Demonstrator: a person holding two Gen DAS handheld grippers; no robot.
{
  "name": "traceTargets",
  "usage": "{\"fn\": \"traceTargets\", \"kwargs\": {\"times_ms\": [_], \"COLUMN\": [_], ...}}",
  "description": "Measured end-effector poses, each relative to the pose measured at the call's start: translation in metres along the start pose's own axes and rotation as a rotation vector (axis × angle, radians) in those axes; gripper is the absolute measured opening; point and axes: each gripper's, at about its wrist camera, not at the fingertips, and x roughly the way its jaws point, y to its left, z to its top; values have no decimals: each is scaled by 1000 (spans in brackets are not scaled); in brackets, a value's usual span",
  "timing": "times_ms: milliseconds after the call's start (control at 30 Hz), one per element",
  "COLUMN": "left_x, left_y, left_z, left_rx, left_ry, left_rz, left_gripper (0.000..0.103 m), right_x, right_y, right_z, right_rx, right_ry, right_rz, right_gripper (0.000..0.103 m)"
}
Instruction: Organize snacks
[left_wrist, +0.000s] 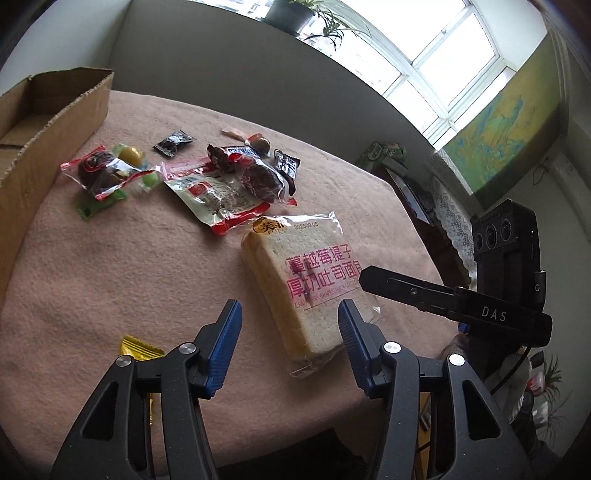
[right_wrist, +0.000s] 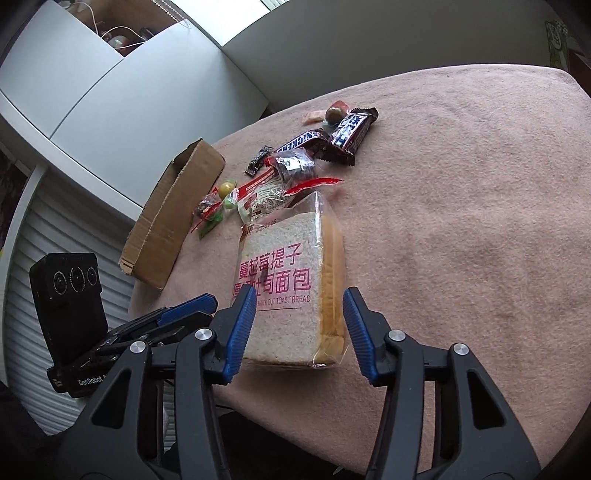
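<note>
A clear plastic packet of thick-cut toast bread with pink lettering (right_wrist: 291, 284) lies flat on the pink blanket-covered table (right_wrist: 461, 221), long axis pointing away. The right gripper (right_wrist: 300, 317) hangs directly over its near end, blue pads parted, grasping nothing. The left gripper (left_wrist: 290, 330), equally released, sits beside the packet's left edge.

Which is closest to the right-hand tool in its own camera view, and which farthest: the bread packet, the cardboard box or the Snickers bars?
1. Bread packet: right in front of the right tool, its near end between the blue fingers.
2. Cardboard box: farther back, on the left.
3. Snickers bars: farthest, at the back of the snack pile.
</note>
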Motion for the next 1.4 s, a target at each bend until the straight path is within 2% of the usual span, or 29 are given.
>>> {"fn": "traceTargets", "kwargs": {"times_ms": [133, 333, 467, 633, 967, 1167, 1400], "left_x": [12, 27, 29, 33, 10, -28, -79], "left_y": [3, 9, 7, 1, -3, 3, 24], "left_z": [0, -2, -2, 1, 6, 17, 31], "left_rx": [-23, -57, -55, -26, 4, 20, 24], "left_ry": [43, 90, 95, 96, 30, -52, -161], "left_rz": [-30, -67, -86, -83, -50, -38, 9], "left_gripper": [43, 41, 41, 41, 41, 41, 41], "right_x": [6, 10, 11, 10, -5, -6, 13], "right_y": [-7, -14, -14, -5, 37, 85, 147], "right_z": [1, 3, 3, 2, 6, 20, 39], "right_rx": [23, 42, 50, 15, -57, -143, -243], "right_ry": [25, 51, 64, 66, 32, 8, 3], "right_rz": [24, 56, 72, 48, 46, 69, 103], "right_gripper": [48, 48, 46, 44, 42, 42, 42]}}
